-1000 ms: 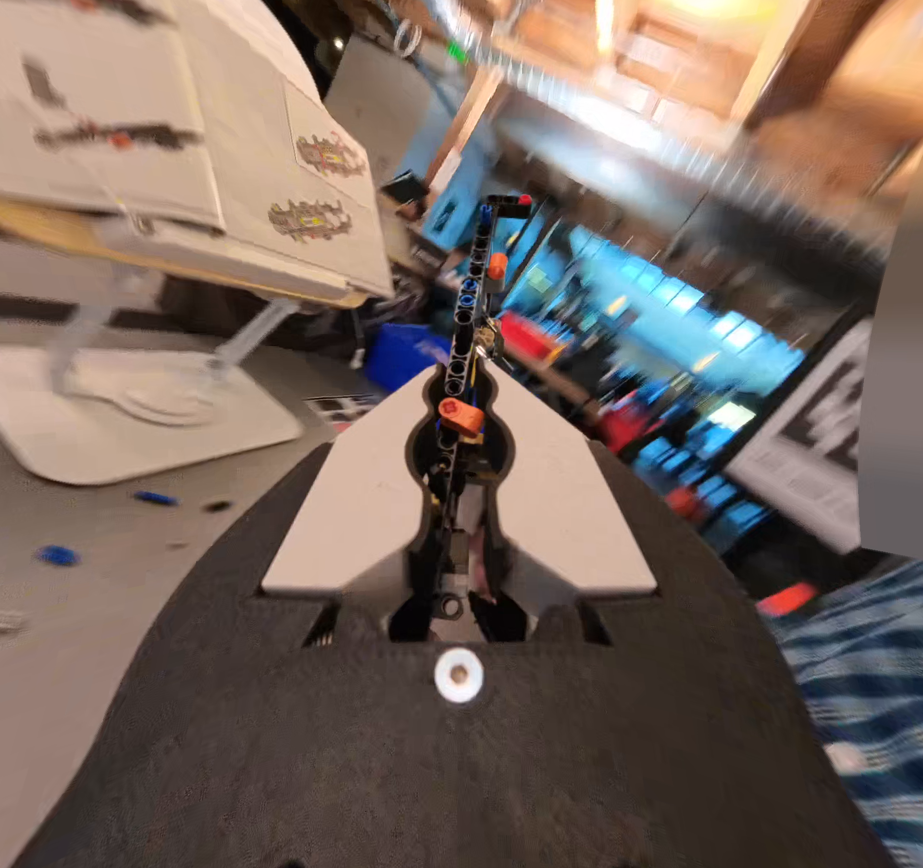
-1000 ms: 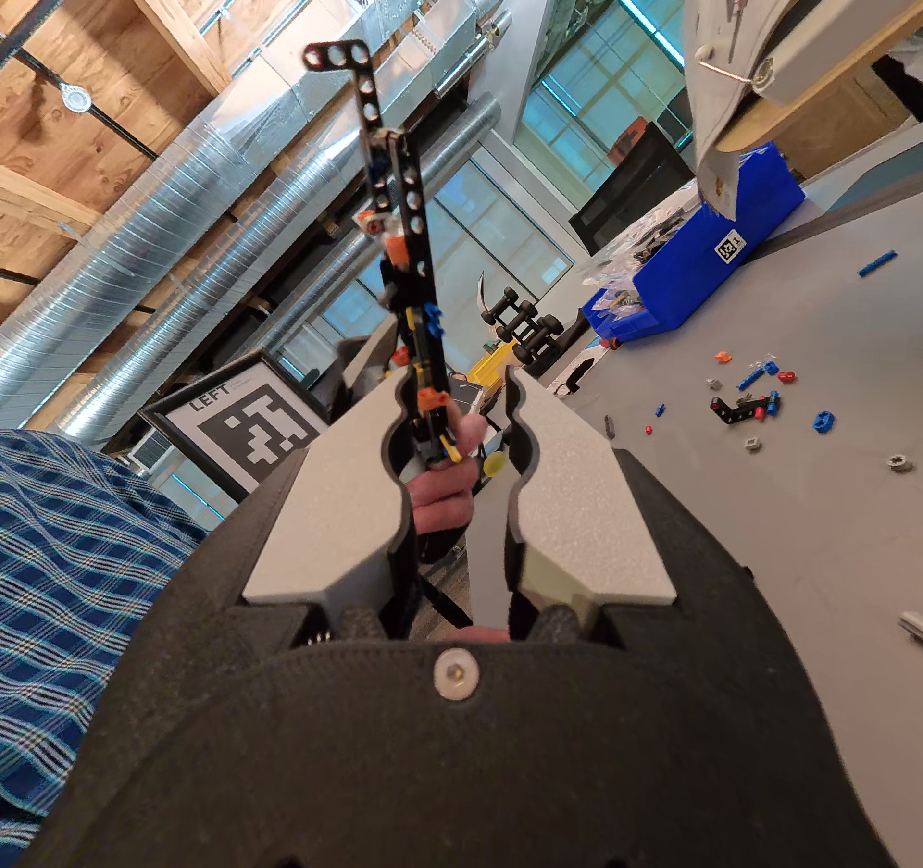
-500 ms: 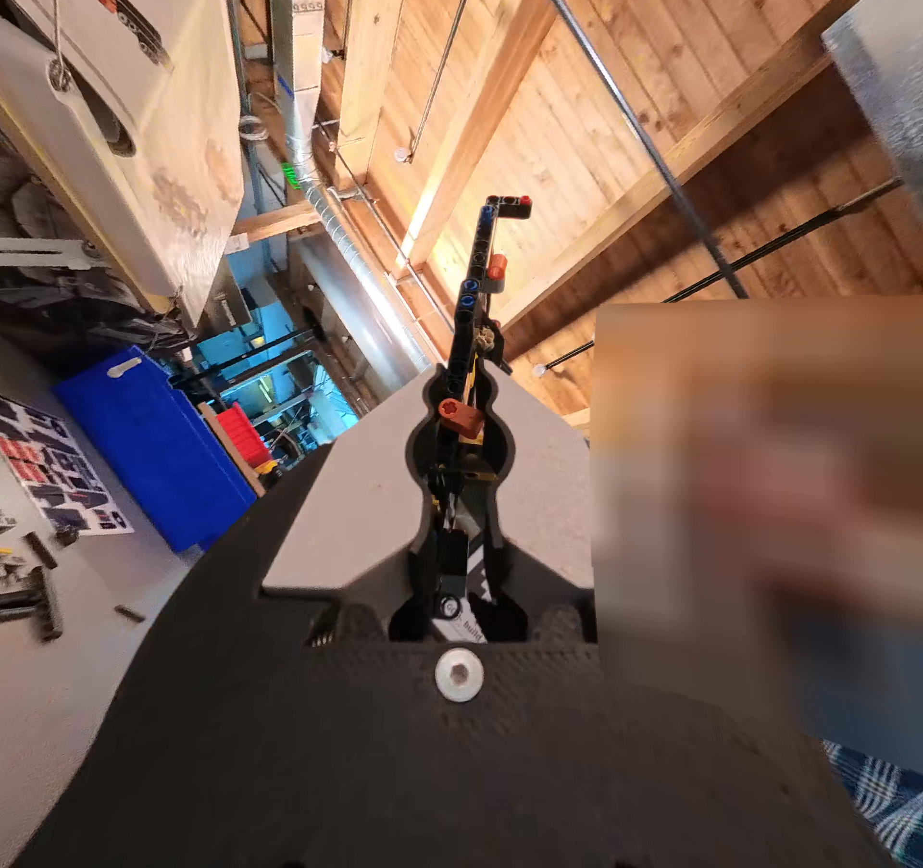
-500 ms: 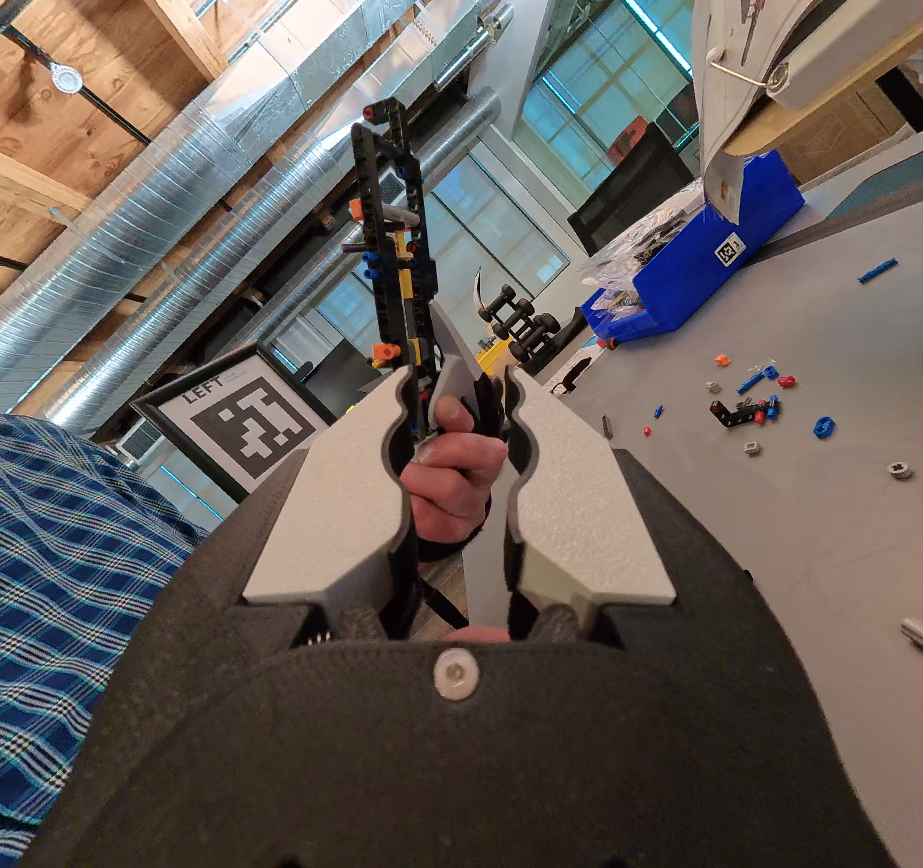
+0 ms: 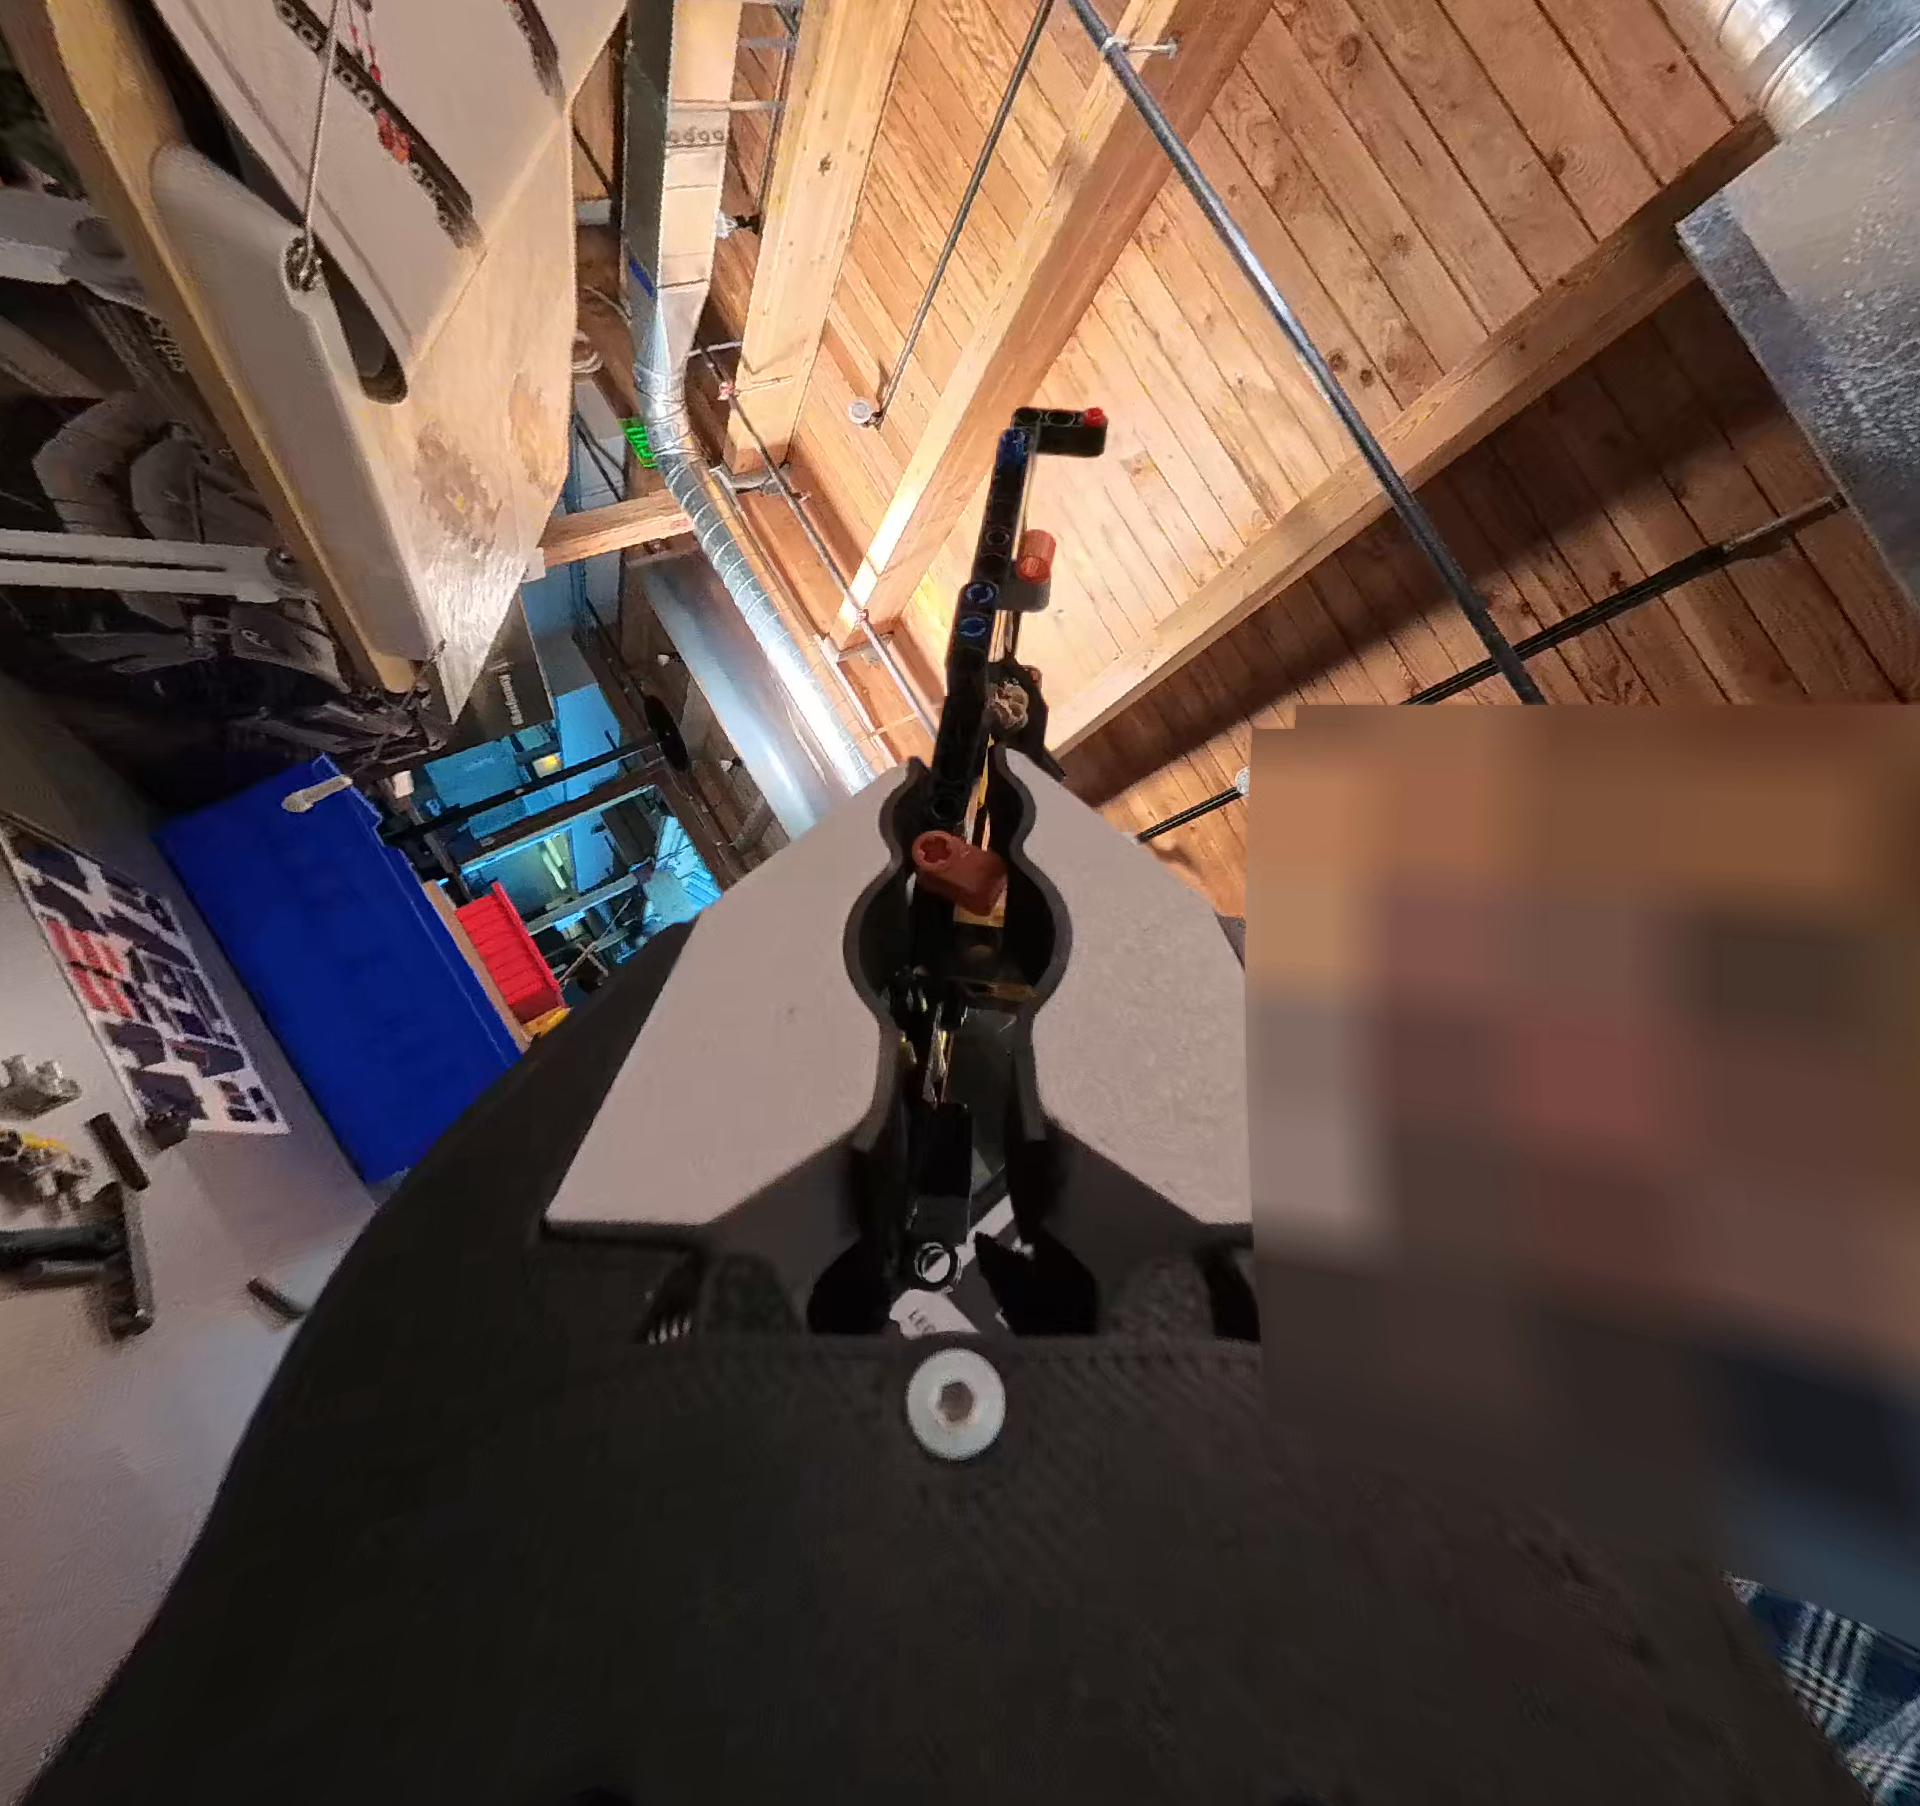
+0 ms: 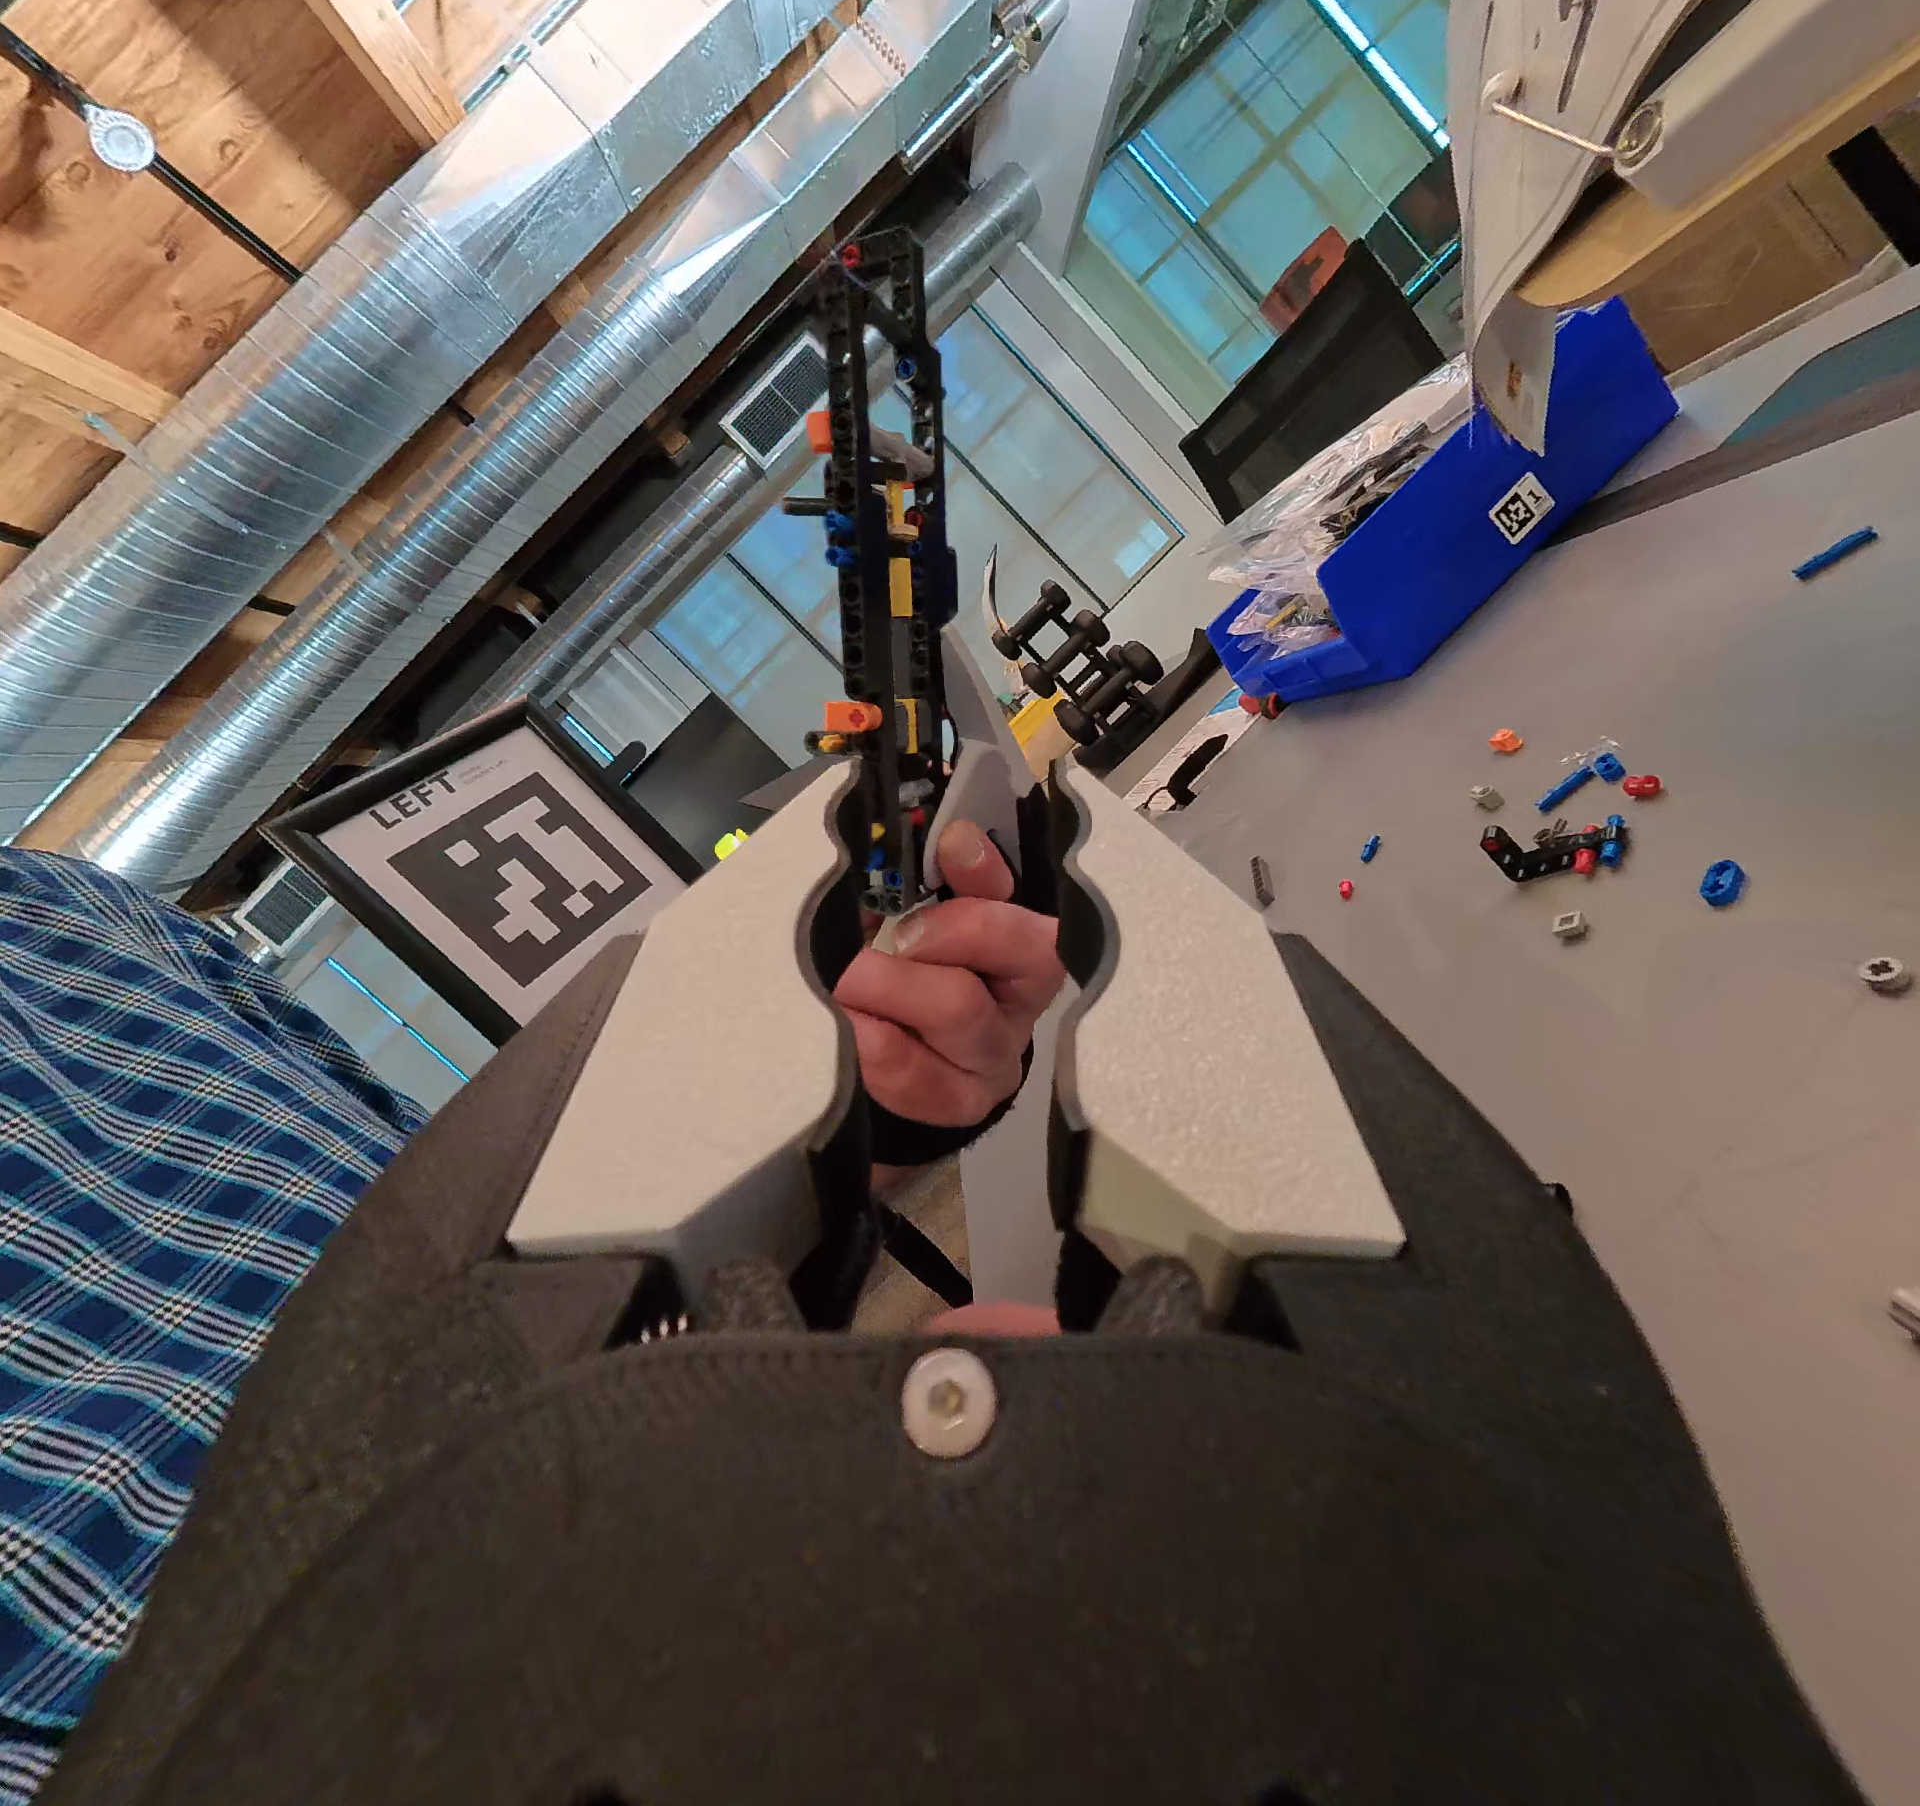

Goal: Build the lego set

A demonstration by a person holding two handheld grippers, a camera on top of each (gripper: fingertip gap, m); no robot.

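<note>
Your left gripper [image 5: 961,821] has swung up off the grey table [image 6: 1558,1029] over the last second: a moment back it looked across the bench at the instruction book [image 5: 312,94], and now it points at the wooden ceiling, so the view is sharp again instead of smeared. Its jaws stay pinched nearly together on the lower end of the long black lego frame [image 5: 987,613], which stands up between them.

In your right wrist view that frame [image 6: 883,530] has turned from edge-on to face-on, so you now see both side beams and the yellow, blue and orange bits between them. Your right gripper [image 6: 961,800] sits with its jaws parted and nothing in them, just beside the frame's lower end and your left hand [image 6: 945,987].

My guess is you are checking the frame against the book. The loose pieces [image 6: 1558,831] wait on the table, well apart from both grippers.
</note>
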